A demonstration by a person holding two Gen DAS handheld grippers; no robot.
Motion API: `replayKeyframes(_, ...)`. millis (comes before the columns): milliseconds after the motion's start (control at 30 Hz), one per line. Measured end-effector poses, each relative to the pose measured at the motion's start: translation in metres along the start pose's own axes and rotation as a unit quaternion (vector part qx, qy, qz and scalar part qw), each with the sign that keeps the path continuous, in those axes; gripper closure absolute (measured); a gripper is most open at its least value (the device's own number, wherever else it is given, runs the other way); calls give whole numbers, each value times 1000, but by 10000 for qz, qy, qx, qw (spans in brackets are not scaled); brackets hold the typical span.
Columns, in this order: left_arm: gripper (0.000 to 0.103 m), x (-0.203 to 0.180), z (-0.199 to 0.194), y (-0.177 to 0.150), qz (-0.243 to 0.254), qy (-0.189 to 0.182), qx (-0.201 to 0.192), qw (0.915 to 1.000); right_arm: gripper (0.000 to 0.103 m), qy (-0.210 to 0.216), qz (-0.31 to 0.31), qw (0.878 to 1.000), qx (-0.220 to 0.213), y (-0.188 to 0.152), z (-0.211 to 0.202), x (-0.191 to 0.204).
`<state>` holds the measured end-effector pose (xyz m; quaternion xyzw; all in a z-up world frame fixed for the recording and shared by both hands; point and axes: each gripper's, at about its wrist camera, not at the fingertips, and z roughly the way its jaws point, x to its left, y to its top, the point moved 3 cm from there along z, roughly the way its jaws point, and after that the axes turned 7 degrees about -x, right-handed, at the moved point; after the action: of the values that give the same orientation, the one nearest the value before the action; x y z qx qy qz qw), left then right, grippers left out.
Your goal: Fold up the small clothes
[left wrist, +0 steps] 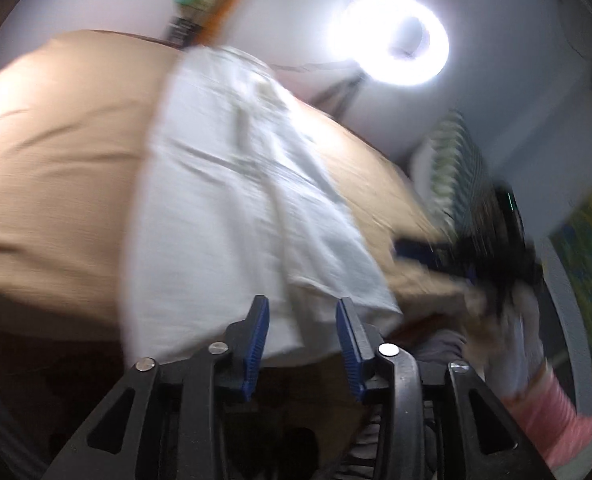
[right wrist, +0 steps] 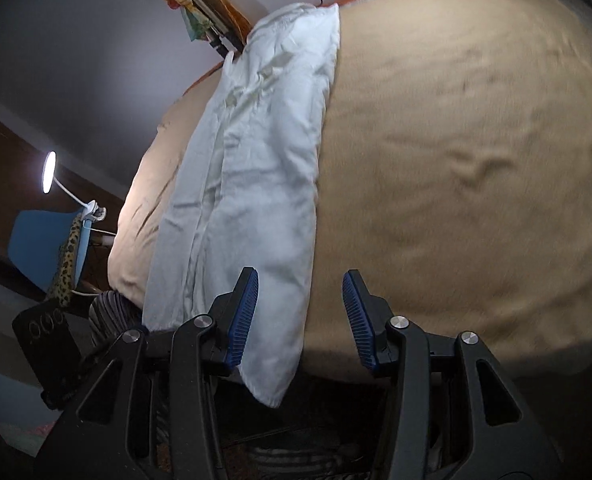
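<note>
A white garment [left wrist: 232,200] lies folded into a long strip on a tan cloth-covered surface [left wrist: 56,152]. Its near end hangs over the front edge. My left gripper [left wrist: 301,308] is open and empty, just in front of that near end. In the right wrist view the same white garment [right wrist: 256,168] runs away from me, and its near corner hangs over the edge of the tan surface [right wrist: 475,160]. My right gripper [right wrist: 299,280] is open and empty over the garment's near right edge. It shows blurred in the left wrist view [left wrist: 475,248].
A bright ring light [left wrist: 391,38] stands behind the surface. A small desk lamp [right wrist: 50,172] and a blue chair [right wrist: 44,240] with a leopard-print cloth are at the left. A dark phone on a stand [right wrist: 44,344] is at lower left. Hanging fabric [right wrist: 200,4] is at the back.
</note>
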<state>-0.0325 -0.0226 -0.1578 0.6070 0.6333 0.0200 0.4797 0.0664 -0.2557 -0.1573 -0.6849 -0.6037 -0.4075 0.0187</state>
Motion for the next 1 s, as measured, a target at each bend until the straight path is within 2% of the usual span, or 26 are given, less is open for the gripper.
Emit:
replayKeyframes(67,57,23,-9,10,-226,228,-123,9994,56,145,89,9997,177,-16,10,1)
replayKeyframes(133,57,44,-8,18,-443,381,-67,9983,56,151,50,9994,292,-23,20,2)
replayKeyframes(267,57,71,0,18,-941,335,250,9947,57,212,45,9991,355,-27,28,5)
replayKeyframes(367,60,79,9,13,-1059,159,407,9934,71,337,24,9983,471,-32,30,6)
replayKeyframes(400,63,79,11,13,-1043,115,360,9938,79,334,3,9981,509,-33,32,6)
replayKeyframes(467,97,80,14,13,-1048,113,430,9935,89,315,-23,9982,518,-34,35,4)
replayKeyframes(567,100,74,11,14,-899,229,393,9949,94,411,152,9979,479,-32,28,0)
replayKeyframes(700,100,59,6,14,-469,399,291,9977,95,554,176,9979,298,-32,10,-2)
replayKeyframes(800,100,65,16,8,-497,502,478,9964,96,326,186,9981,487,-40,27,-7)
replayKeyframes(900,97,70,15,8,-600,439,488,9960,96,349,229,9978,506,-40,30,-6)
replayKeyframes(933,94,70,14,9,-623,369,510,9961,95,320,156,9981,498,-39,28,-5)
replayKeyframes(967,81,71,13,11,-677,303,534,9958,92,322,80,9981,513,-39,26,-3)
replayKeyframes(1000,74,73,12,12,-735,264,542,9955,90,348,60,9978,556,-39,24,-1)
